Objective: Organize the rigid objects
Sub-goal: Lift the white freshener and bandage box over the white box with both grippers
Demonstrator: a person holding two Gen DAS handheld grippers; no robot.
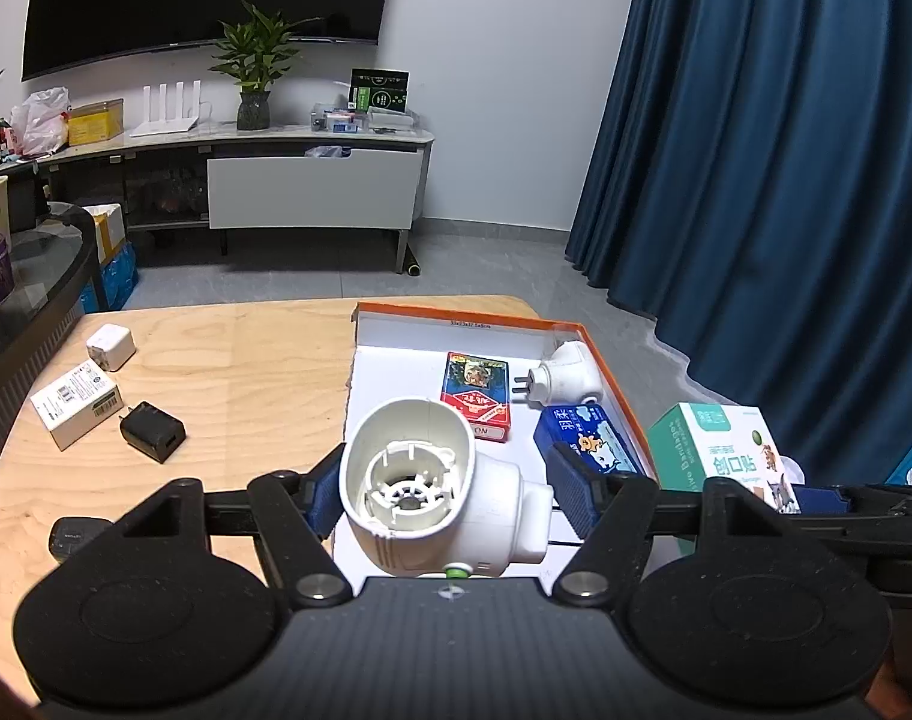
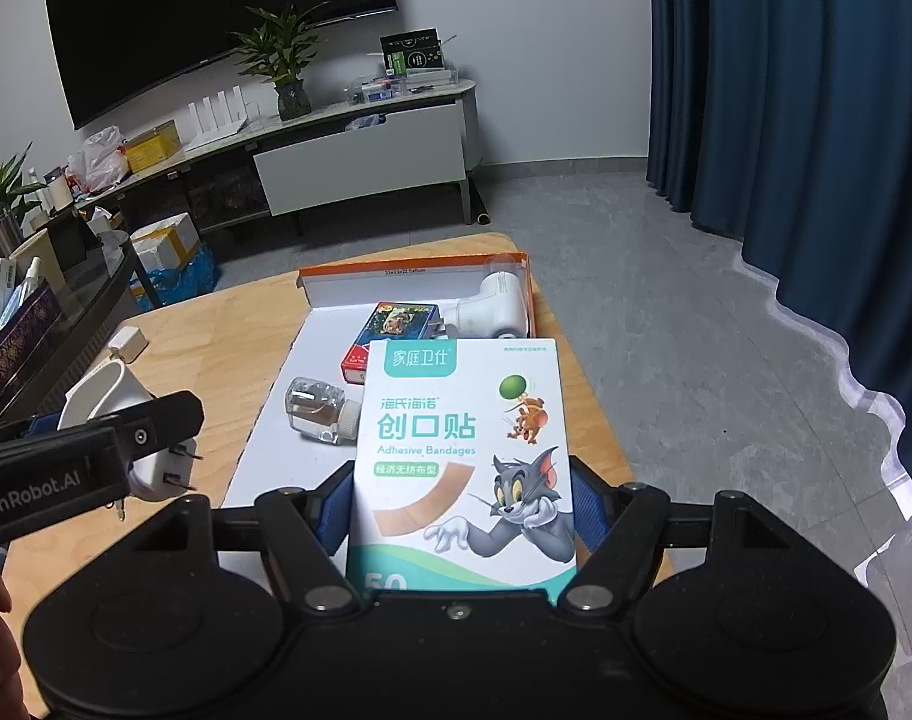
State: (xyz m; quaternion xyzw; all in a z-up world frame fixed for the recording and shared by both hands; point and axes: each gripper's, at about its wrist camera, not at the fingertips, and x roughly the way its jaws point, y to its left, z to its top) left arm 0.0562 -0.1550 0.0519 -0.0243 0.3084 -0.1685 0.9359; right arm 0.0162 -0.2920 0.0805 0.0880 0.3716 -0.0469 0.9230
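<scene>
left gripper (image 1: 450,489) clamping rounded white plastic plug-in heater (image 1: 426,492), right gripper (image 2: 462,510) clasping flat glossy cardboard bandage box (image 2: 465,456)

A white plastic plug-in vaporizer (image 1: 426,486), open socket facing up, sits clamped in the left gripper (image 1: 450,489) over the orange-rimmed white cardboard tray (image 1: 612,372). A white-and-teal adhesive bandage box (image 2: 465,456) stands upright in the right gripper (image 2: 459,513). In the tray lie a red-and-blue card pack (image 1: 477,396), a second white vaporizer (image 1: 567,381), a blue box (image 1: 588,441) and a clear glass bottle (image 2: 318,411).

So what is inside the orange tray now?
In the tray: card box, white plug-in device, blue box and clear bottle. The held items hide its near part.
</scene>
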